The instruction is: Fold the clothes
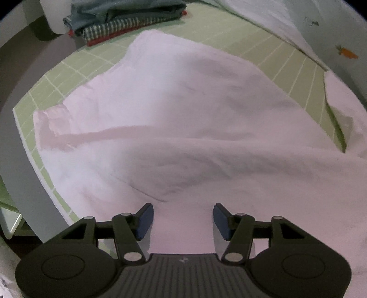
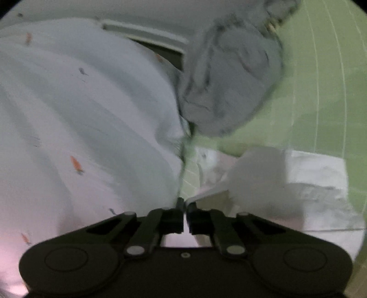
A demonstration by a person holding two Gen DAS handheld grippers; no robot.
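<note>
Spread flat across both views: a pale green mat ruled with thin white grid lines (image 1: 68, 75) (image 2: 321, 80), bordered along its left side by a narrow white edge (image 1: 25, 146). Just outside that edge of the mat, a broad, plain light-grey band (image 1: 25, 183) running diagonally downward. Farther left of the mat, dark grey-brown flooring (image 1: 25, 45), blurred. Beyond the mat's far left corner, a smooth white rounded object (image 1: 54, 20), cut off by the frame; too little visible to tell what kind. Below the mat's near left corner, a pale box-like frame (image 1: 10, 221). Beyond the mat's far side in the right wrist view, a white rail over a dark gap (image 2: 160, 44), blurred.
</note>
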